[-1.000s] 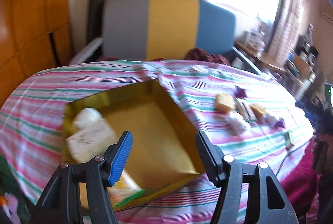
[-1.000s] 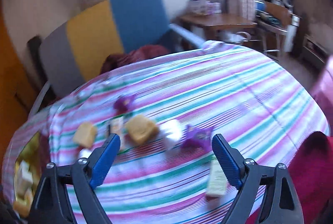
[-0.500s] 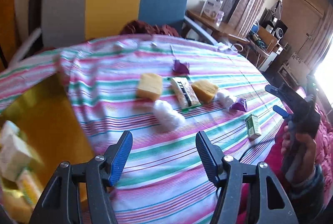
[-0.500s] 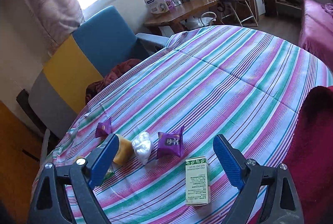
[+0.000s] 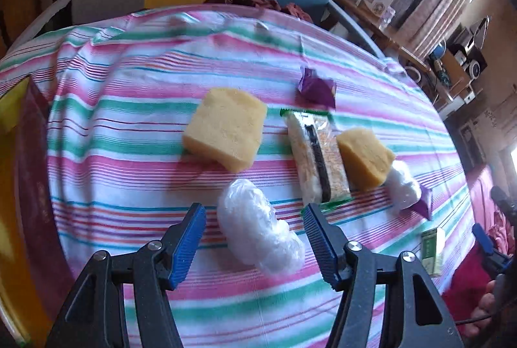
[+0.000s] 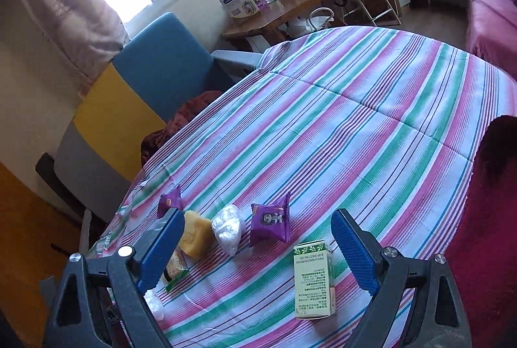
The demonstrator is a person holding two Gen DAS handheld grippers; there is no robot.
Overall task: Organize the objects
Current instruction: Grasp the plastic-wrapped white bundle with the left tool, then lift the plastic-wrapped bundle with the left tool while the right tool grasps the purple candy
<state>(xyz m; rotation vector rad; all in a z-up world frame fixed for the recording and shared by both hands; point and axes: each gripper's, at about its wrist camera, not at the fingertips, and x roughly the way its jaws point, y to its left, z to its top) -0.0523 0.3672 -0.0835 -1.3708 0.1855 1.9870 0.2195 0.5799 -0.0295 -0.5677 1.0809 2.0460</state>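
the yellow box (image 5: 13,186), centred a second ago, is now left at the frame's edge. the left gripper (image 5: 255,238) has been brought over the white wrapped bundle (image 5: 258,234), jaws just narrowed yet untouching. the right gripper (image 6: 258,247) is held wide, empty.

The left gripper (image 5: 255,238) hangs over the striped tablecloth (image 5: 129,108), its blue pads set either side of a clear-wrapped white bundle (image 5: 258,234) low in the frame; the jaws have just been closing but neither pad touches it. Above it lies a yellow sponge block (image 5: 226,128). To the right sit a long packaged snack (image 5: 318,157), a second yellow block (image 5: 365,160), another white bundle (image 5: 404,186) and a purple packet (image 5: 425,205). A further purple packet (image 5: 315,87) lies higher up. A green-and-white carton (image 5: 433,246) stands at right, a gold-lined box (image 5: 13,186) at the left edge.
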